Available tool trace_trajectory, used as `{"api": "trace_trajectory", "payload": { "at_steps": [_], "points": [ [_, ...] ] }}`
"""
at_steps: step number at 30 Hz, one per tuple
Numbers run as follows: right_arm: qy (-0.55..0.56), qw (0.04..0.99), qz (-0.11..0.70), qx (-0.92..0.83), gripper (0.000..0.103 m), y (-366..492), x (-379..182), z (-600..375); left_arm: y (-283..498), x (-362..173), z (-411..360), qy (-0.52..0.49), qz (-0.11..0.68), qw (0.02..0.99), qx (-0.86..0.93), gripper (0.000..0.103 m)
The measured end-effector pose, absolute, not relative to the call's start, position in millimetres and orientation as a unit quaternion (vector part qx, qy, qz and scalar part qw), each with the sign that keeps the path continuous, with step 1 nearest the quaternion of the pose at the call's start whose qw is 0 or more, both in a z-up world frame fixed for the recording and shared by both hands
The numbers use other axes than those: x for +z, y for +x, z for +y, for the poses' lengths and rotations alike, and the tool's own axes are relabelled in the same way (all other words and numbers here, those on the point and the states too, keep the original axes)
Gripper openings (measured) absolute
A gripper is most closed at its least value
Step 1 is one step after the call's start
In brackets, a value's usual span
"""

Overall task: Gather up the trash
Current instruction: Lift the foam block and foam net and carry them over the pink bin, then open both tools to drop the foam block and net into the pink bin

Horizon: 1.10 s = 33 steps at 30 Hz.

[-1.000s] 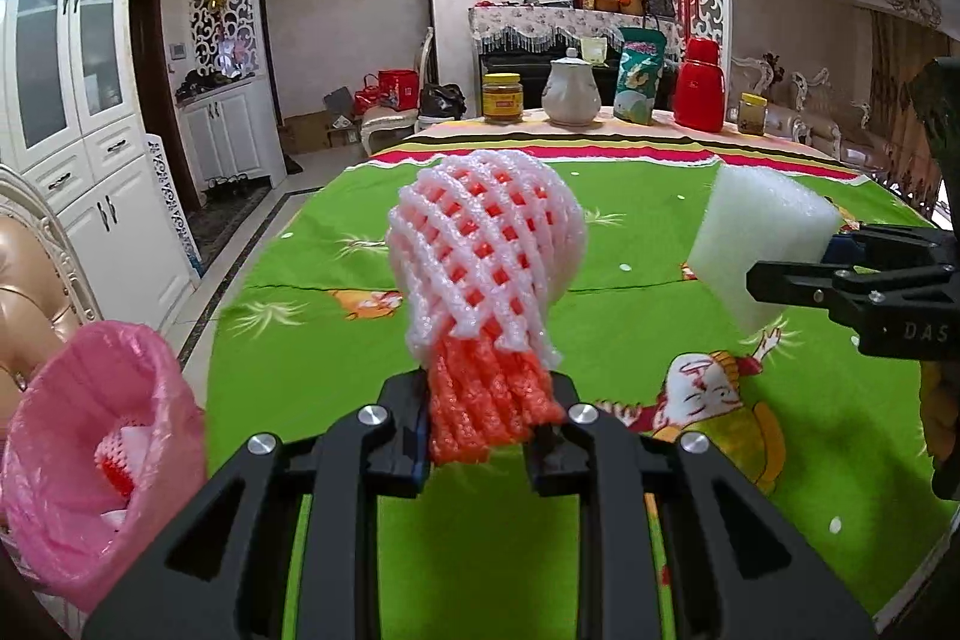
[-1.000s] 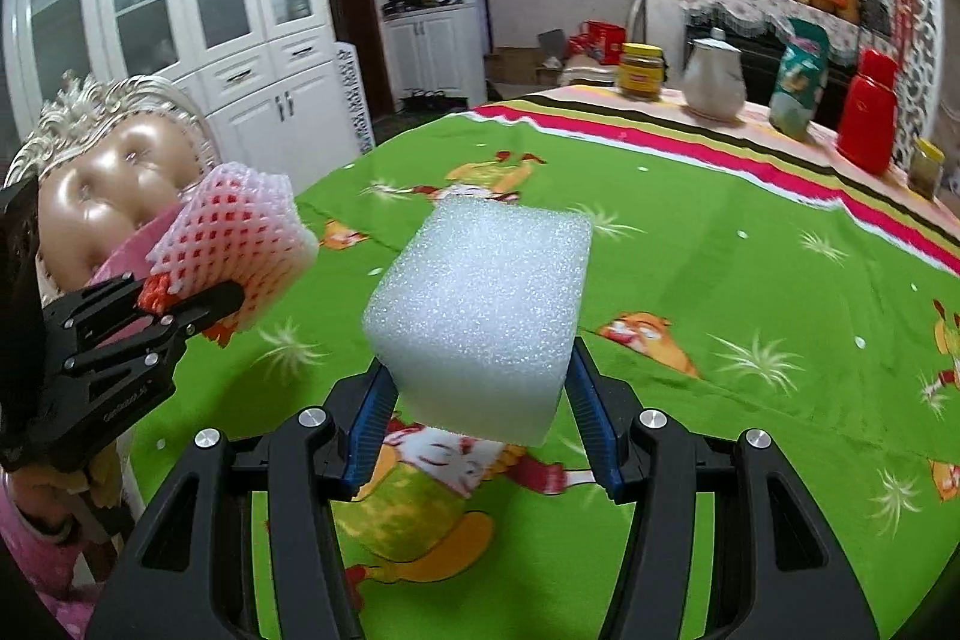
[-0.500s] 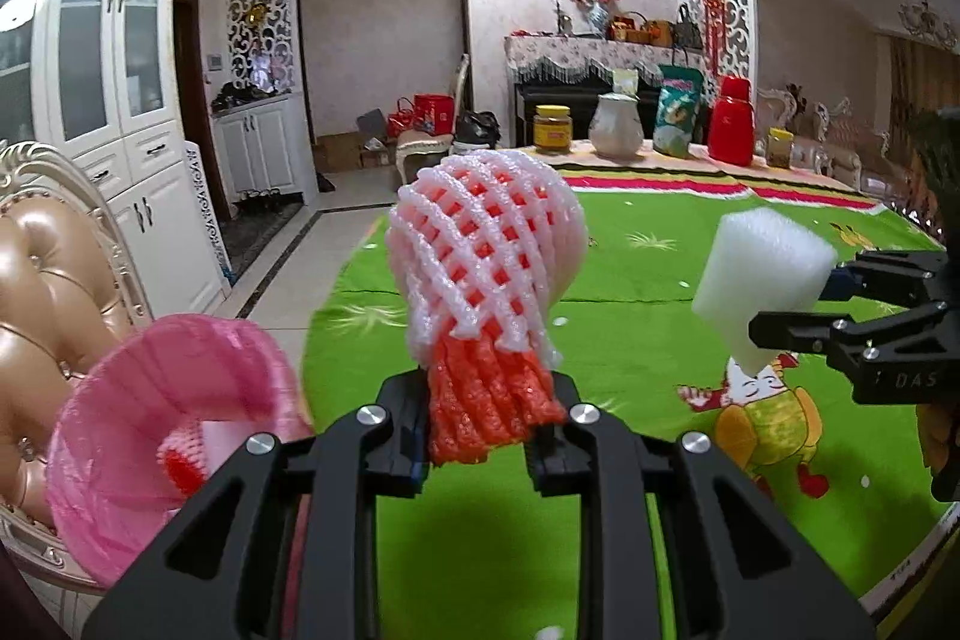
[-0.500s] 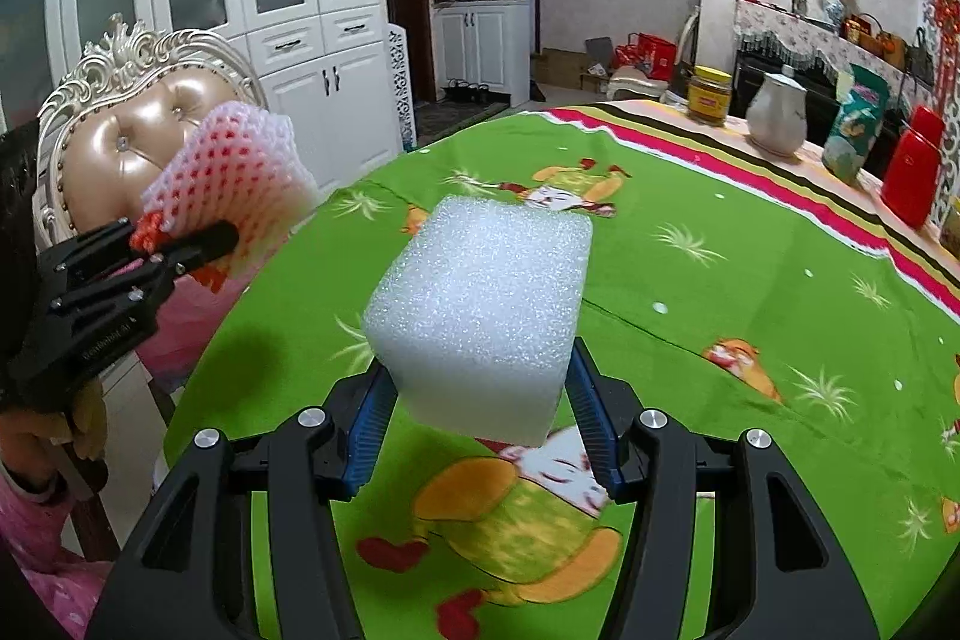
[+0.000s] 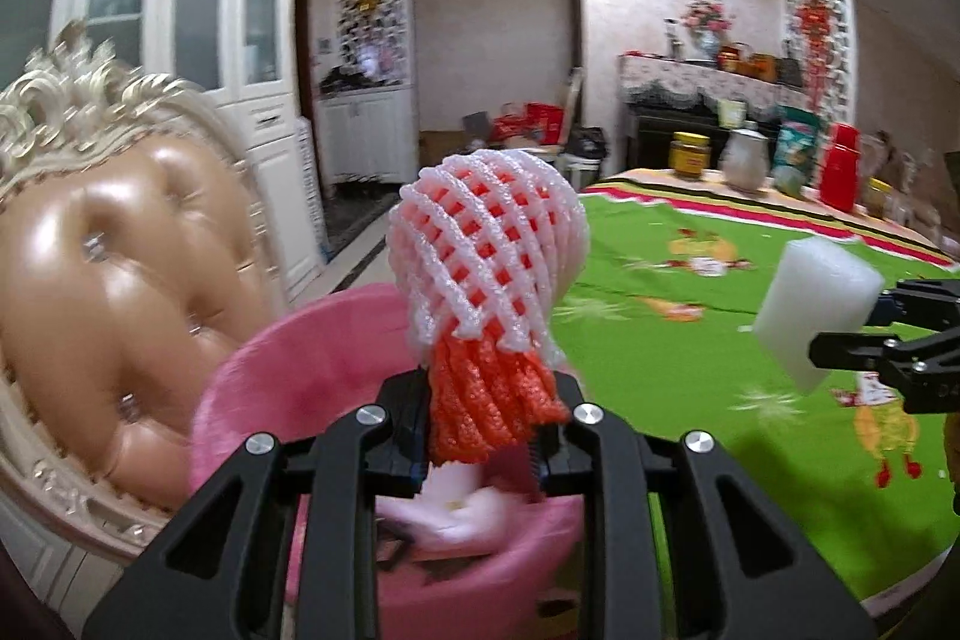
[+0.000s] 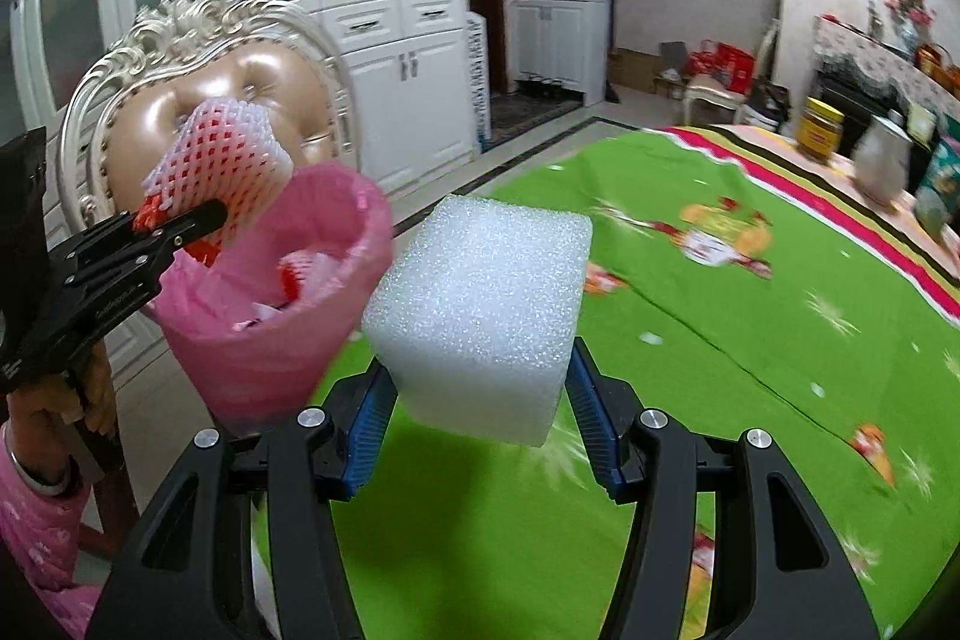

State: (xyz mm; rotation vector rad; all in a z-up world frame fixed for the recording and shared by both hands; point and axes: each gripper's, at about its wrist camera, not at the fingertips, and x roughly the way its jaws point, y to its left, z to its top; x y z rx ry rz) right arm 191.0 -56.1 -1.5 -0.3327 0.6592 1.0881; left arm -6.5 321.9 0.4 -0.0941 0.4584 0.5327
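Observation:
My left gripper (image 5: 489,436) is shut on a white and orange foam fruit net (image 5: 486,274) and holds it over the open pink trash bag (image 5: 288,388). It also shows in the right wrist view (image 6: 180,226) with the net (image 6: 219,160) at the bag's (image 6: 270,334) rim. My right gripper (image 6: 480,430) is shut on a white foam block (image 6: 480,310), held in the air to the right of the bag, above the table edge. The block shows in the left wrist view (image 5: 810,304). Other foam scraps lie inside the bag.
A tan tufted chair with an ornate cream frame (image 5: 102,268) stands behind the bag. The table has a green cartoon cloth (image 6: 750,340). A jar (image 5: 690,154), a teapot (image 5: 744,160), a green packet and a red flask (image 5: 840,166) stand at its far end. White cabinets line the left wall.
Both grippers have swung left, off the table towards the chair. The pink bag now lies directly under the fruit net, and the foam block has come close beside it.

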Motion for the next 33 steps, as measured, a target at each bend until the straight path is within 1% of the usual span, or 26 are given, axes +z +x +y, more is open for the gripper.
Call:
{"api": "trace_trajectory", "payload": {
  "at_steps": [8,16,25,26,27,28,29,30,32,33],
  "points": [
    [-0.149,0.766,0.301,0.549,0.054,167.7,5.5,4.3,-38.0,-9.2,372.9,-0.088,0.234,0.925,0.286,0.026],
    [-0.176,0.734,0.299,0.584,0.054,143.1,-0.9,65.7,-39.3,-17.6,401.0,-0.117,0.248,0.917,0.290,0.026],
    [-0.199,0.719,0.295,0.597,0.056,133.5,-13.4,95.1,-30.3,-8.4,423.2,-0.115,0.248,0.922,0.276,0.028],
    [-0.198,0.719,0.293,0.598,0.056,133.9,-13.7,95.3,-28.6,-9.1,426.1,-0.117,0.252,0.923,0.268,0.030],
    [-0.202,0.716,0.287,0.604,0.062,132.1,-14.9,98.4,-26.8,-10.4,425.9,-0.116,0.255,0.925,0.258,0.038],
    [-0.206,0.713,0.285,0.606,0.082,130.9,-15.5,100.6,-25.7,-11.6,428.1,-0.116,0.257,0.925,0.255,0.043],
    [-0.212,0.712,0.281,0.607,0.086,130.1,-16.4,103.1,-26.5,-12.6,432.1,-0.119,0.259,0.920,0.268,0.058],
    [-0.212,0.716,0.276,0.606,0.086,130.7,-17.1,101.8,-28.9,-12.4,434.8,-0.121,0.257,0.918,0.277,0.070],
    [-0.207,0.716,0.278,0.606,0.086,133.1,-16.9,96.2,-37.6,-10.0,435.8,-0.122,0.245,0.919,0.283,0.073],
    [-0.203,0.724,0.275,0.599,0.086,135.2,-14.7,89.5,-41.7,-7.9,434.5,-0.116,0.241,0.919,0.290,0.080]
  ]
}}
